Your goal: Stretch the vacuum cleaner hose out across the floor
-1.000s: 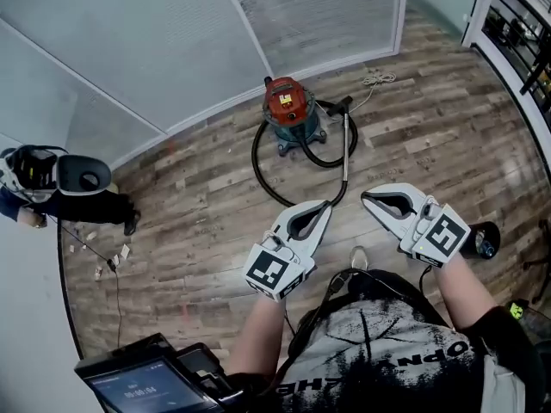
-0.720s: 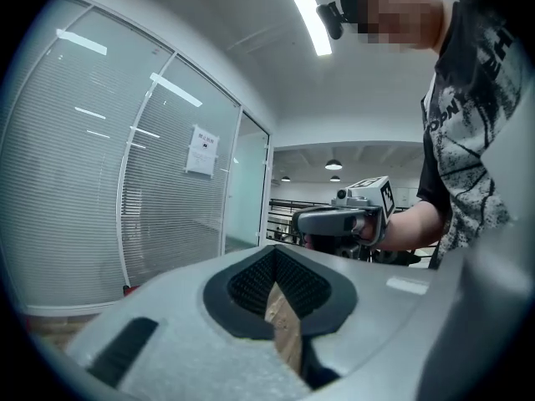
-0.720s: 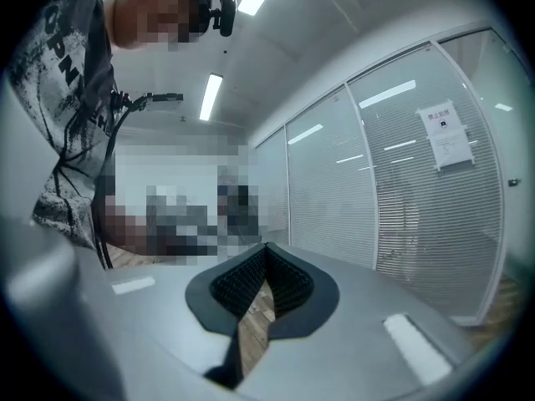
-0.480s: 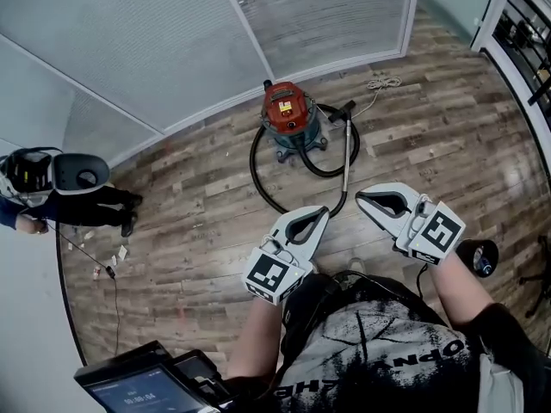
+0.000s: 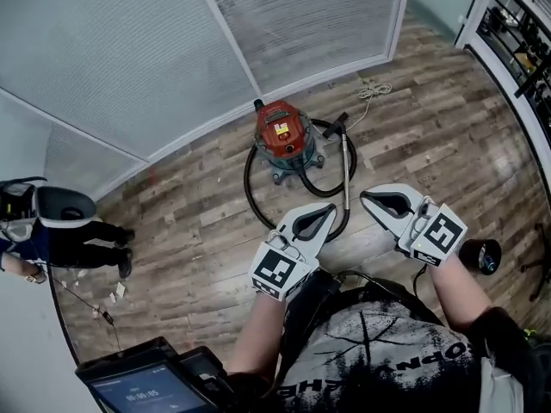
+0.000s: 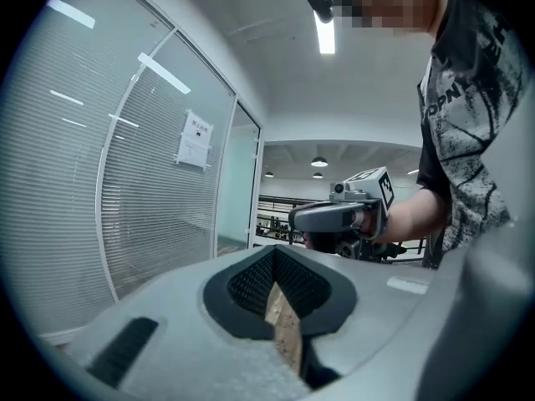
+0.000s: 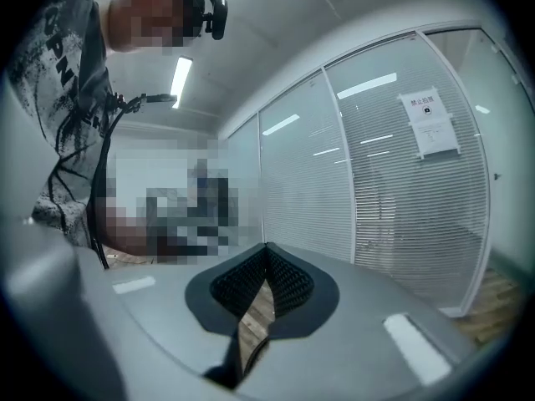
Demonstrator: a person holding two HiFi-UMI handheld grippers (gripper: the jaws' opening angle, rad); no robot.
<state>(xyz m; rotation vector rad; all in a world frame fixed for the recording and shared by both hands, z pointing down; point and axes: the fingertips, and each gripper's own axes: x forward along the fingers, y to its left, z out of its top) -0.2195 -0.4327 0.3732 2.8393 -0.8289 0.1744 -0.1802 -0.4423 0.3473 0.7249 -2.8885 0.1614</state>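
A vacuum cleaner (image 5: 281,133) with a red top and blue base stands on the wood floor near the glass wall. Its black hose (image 5: 249,188) loops round it on the floor, and the metal wand (image 5: 346,166) lies to its right, pointing toward me. My left gripper (image 5: 333,207) is shut and empty, held above the floor just short of the hose's near bend. My right gripper (image 5: 364,198) is also shut and empty, beside the wand's near end. In the left gripper view the jaws (image 6: 276,253) meet with floor showing behind; the right gripper view (image 7: 266,249) shows the same.
Glass partitions with blinds (image 5: 155,50) run behind the vacuum. A person in dark clothes (image 5: 60,226) crouches at the left. A coiled cord (image 5: 372,89) lies at the back right, a black round object (image 5: 479,255) at my right, shelving (image 5: 516,33) beyond.
Both grippers, still shut, have been carried forward toward the vacuum and hose. The person at the left has slid lower and further left in the view.
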